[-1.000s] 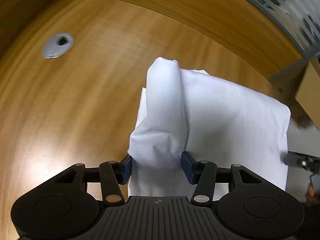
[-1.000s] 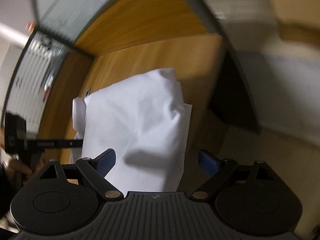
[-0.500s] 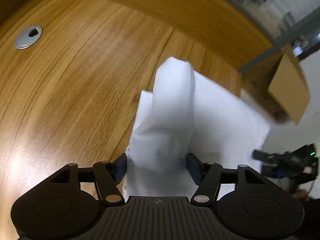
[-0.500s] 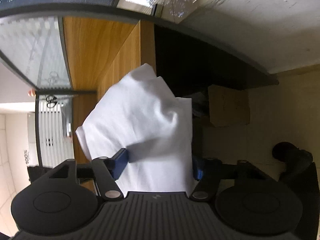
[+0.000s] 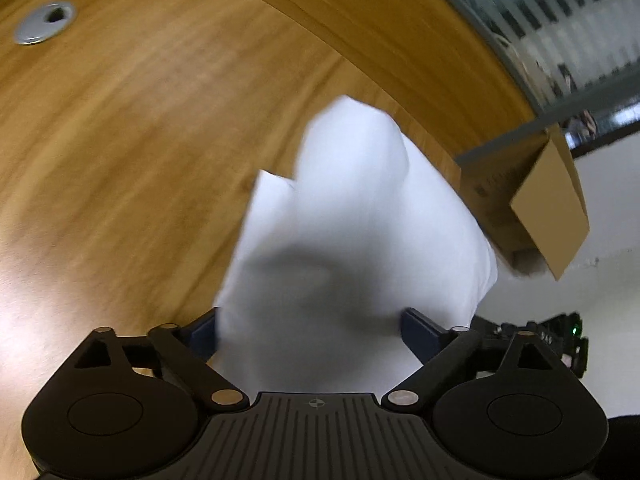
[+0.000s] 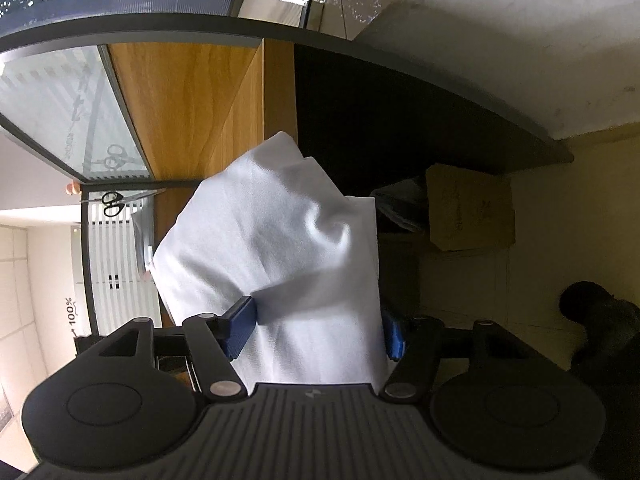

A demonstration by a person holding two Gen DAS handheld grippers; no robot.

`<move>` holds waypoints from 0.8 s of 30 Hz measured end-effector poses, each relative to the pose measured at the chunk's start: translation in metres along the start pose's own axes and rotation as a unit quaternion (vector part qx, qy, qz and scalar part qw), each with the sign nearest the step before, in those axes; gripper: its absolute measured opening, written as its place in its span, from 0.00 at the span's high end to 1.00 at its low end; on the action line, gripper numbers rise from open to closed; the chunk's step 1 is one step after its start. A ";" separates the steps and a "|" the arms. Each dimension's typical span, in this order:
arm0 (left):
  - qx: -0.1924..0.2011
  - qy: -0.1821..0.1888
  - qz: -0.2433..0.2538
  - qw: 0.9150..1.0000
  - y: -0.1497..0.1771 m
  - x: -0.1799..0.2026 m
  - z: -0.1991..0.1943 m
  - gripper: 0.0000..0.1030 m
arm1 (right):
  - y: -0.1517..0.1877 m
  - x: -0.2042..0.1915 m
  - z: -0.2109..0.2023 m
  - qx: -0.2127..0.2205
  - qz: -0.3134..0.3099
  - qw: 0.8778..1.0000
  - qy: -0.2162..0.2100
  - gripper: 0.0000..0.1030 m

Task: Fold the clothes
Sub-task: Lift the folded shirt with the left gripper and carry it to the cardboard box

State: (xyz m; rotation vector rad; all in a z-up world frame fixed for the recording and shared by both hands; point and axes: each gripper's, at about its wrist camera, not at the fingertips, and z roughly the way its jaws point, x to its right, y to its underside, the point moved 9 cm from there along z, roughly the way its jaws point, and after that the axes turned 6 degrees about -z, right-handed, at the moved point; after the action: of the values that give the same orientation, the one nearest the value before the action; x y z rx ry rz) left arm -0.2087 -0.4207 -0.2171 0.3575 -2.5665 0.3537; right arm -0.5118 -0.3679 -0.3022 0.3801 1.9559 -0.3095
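Observation:
A white garment [image 5: 360, 220] hangs bunched over the wooden table [image 5: 140, 140], blurred by motion. My left gripper [image 5: 310, 324] stands open, its blue fingers spread wide with the cloth's thick fold lying loose between them. In the right wrist view the same garment [image 6: 272, 232] is lifted beside the table's end. My right gripper [image 6: 318, 324] is shut on it, and a crease runs from the left finger pad [image 6: 240, 328]. The right gripper [image 5: 560, 336] also shows at the right edge of the left wrist view, just beyond the cloth.
A silver cable grommet [image 5: 42, 28] sits in the tabletop at far left. A cardboard box [image 5: 548, 208] stands off the table's right end; the same box [image 6: 468, 208] rests on the floor. Frosted glass partition [image 6: 60, 112] lies behind the table.
My left gripper's fingers have spread apart around the fold. My right gripper went from wide open to shut on the garment and tipped sideways, lifting the cloth.

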 end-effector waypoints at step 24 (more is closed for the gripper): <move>0.164 0.033 0.073 0.983 0.028 0.102 -0.066 0.77 | -0.020 -0.181 -0.111 0.095 -0.176 0.980 0.006 0.79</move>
State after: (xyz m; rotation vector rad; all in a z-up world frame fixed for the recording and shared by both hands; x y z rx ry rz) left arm -0.2715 -0.3927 -0.1136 0.2700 -2.4742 0.8336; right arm -0.5433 -0.3664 -0.0913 0.1549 2.0077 -0.7280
